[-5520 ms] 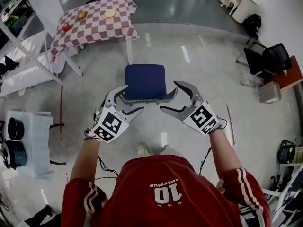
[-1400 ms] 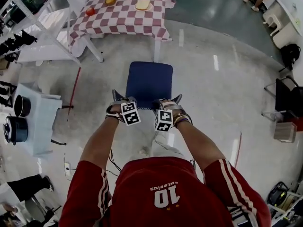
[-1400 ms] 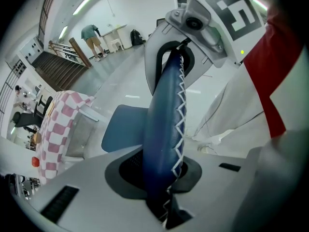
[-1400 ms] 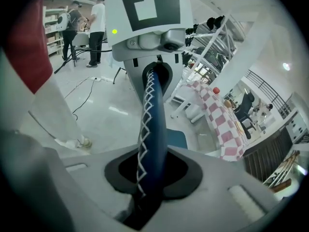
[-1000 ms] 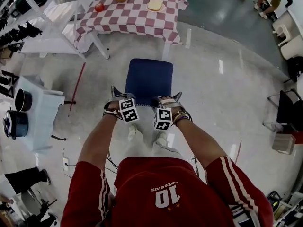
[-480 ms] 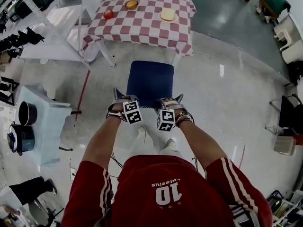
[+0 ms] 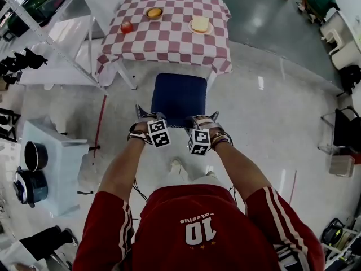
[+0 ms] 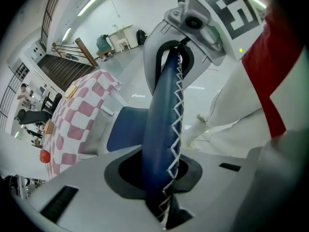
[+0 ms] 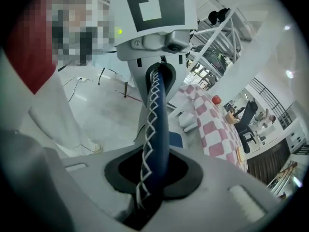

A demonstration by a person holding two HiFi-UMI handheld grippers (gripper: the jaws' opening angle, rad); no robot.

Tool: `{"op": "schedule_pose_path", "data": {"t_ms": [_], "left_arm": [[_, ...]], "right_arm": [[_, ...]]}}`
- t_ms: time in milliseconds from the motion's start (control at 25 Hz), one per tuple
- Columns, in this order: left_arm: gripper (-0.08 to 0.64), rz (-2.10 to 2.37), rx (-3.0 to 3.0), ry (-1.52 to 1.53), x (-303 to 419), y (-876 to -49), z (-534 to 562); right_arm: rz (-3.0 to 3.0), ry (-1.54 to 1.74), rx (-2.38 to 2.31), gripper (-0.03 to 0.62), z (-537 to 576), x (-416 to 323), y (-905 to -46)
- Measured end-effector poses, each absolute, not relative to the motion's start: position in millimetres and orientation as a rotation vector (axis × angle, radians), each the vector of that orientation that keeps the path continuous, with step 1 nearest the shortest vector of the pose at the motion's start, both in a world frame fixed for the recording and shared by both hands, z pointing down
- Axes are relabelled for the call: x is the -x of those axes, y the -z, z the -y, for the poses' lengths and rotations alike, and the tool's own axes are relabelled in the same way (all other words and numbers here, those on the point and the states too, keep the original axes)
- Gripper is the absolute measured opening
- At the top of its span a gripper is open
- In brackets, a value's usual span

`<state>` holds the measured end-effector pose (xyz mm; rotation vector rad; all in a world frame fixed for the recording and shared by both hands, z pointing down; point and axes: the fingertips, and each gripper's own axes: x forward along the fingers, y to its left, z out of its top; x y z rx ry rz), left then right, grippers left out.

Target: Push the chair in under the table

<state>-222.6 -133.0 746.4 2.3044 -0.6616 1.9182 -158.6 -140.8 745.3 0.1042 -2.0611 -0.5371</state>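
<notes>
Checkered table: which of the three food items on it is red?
The round fruit, leftmost of the three; the orange item and the pale bread sit further right.

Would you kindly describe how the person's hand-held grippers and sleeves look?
The left hand-held gripper and right hand-held gripper are light grey with black-lined jaws, each carrying a white cube with black square markers. The person wears red short sleeves with white stripes and bands on the right wrist.

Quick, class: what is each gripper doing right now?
Left gripper: jaws closed on the chair backrest.
Right gripper: jaws closed on the chair backrest too.
</notes>
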Motion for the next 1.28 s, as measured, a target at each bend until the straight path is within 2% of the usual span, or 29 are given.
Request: {"op": "schedule_pose_path", "data": {"t_ms": [680,1280], "left_arm": [[0.078,0.684,-2.313,-1.9,240,-750,192],[0.081,0.7,-2.291,-1.905,258,-749,303]], "right_arm": [[2.063,0.498,-0.122,0.066,202,177,-749],[2.074,0.509,-0.12,0.069,313,195,-749]]}}
